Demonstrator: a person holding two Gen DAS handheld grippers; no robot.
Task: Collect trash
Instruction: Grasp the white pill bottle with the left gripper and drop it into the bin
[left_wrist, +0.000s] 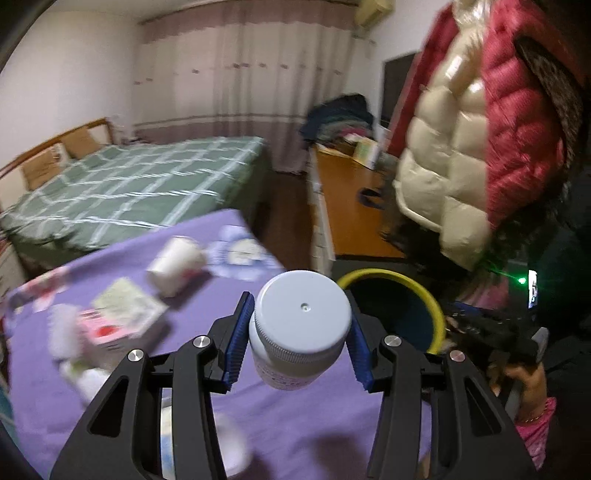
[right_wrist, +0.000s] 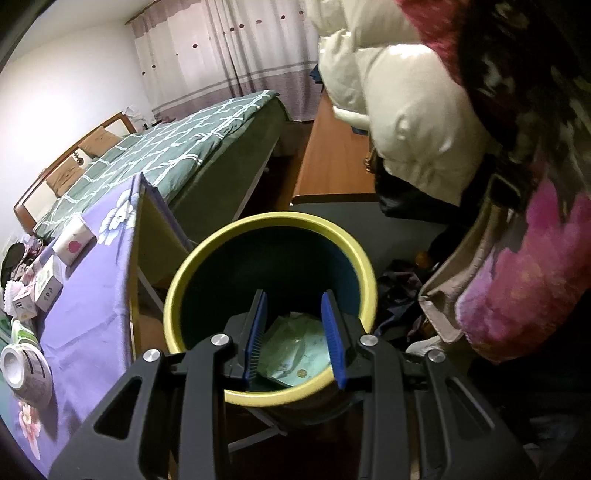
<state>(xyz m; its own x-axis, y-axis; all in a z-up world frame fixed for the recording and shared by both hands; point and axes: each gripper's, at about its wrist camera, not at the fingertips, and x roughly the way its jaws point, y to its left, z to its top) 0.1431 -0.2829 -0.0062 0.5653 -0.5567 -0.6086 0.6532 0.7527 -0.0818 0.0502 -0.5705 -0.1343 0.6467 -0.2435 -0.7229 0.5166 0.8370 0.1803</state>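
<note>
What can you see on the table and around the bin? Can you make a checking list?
Surface: table under a purple flowered cloth.
Job's things: white bottle with a grey cap; yellow-rimmed bin beside the table, pale green trash at its bottom.
Clutter: tipped paper cup, small cartons, tape roll.
Grippers: left gripper clamps the bottle above the table; right gripper is open and empty over the bin.
Cables: nothing seen.
Surroundings: bed with green checked cover, wooden desk, curtains.
</note>
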